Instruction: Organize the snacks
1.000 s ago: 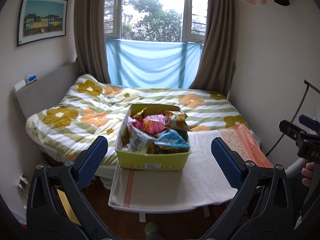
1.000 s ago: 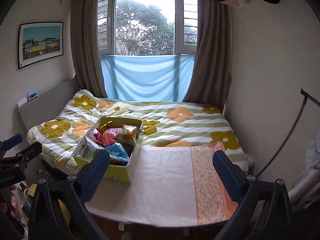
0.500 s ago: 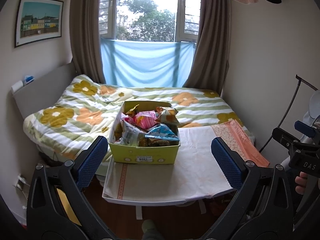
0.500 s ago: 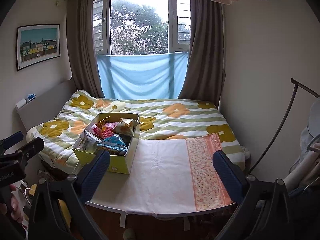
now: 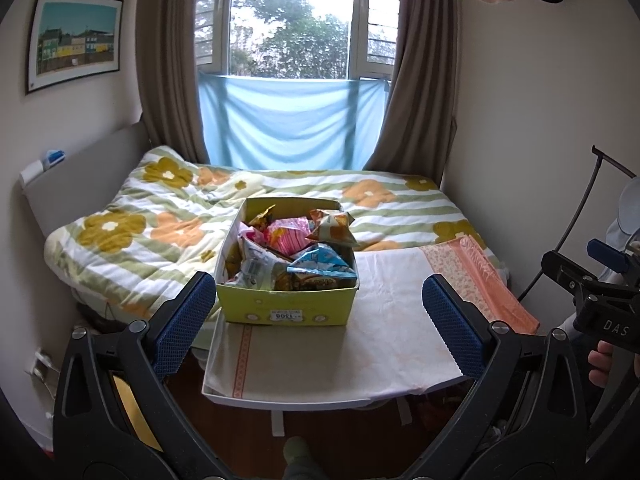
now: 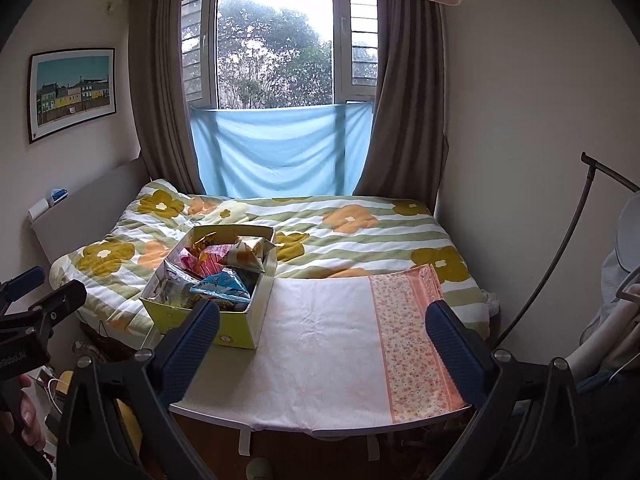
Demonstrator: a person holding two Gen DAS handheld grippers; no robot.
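A yellow-green cardboard box (image 5: 286, 310) full of snack packets (image 5: 294, 250) stands on the left part of a small cloth-covered table (image 5: 384, 340). It also shows in the right wrist view (image 6: 236, 334), with the packets (image 6: 218, 276) piled inside. My left gripper (image 5: 318, 328) is open and empty, held back from the table's near edge, in front of the box. My right gripper (image 6: 322, 340) is open and empty, held back from the table (image 6: 328, 344), to the right of the box.
A bed with a flowered quilt (image 5: 168, 216) lies behind the table, under a window with brown curtains (image 5: 420, 92). A black stand pole (image 6: 560, 248) rises at the right wall. Wooden floor (image 5: 340, 440) lies below the table's front.
Both grippers have drawn back and up from the table, so the box and table look smaller and more floor shows. Both stay open and empty.
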